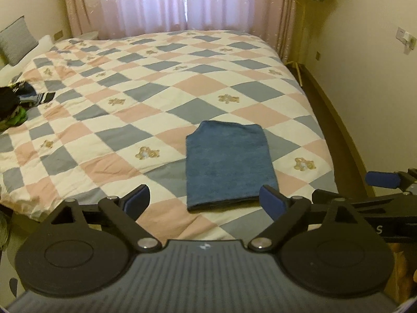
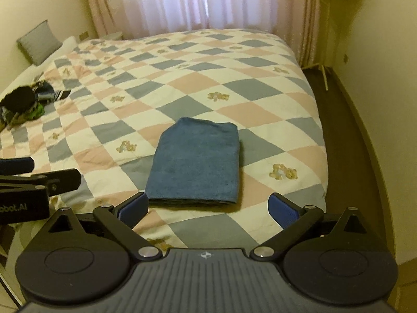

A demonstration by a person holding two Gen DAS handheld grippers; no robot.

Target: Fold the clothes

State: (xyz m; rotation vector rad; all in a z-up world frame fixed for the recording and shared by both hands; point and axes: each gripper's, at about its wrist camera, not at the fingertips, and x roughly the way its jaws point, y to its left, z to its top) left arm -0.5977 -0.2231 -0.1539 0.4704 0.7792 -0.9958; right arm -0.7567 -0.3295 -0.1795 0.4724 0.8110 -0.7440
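Both pairs of jaws stand wide apart with nothing between them: the left gripper and the right gripper hang side by side above the near edge of the bed, clear of the cloth.

Largest in view is the bed, covered by a quilt of pink, grey-blue and white diamonds dotted with small bear figures. Pink curtains hang behind it, across a bright window. Brown floor runs along the bed's right side below a pale wall.

On the quilt, near its front edge and just ahead of the grippers, lies the folded blue garment, a flat, neat rectangle, touched by neither gripper. Well apart, at the left edge of the bed, sits a heap of unfolded clothes, dark with green and stripes. A grey pillow leans at the far left corner.
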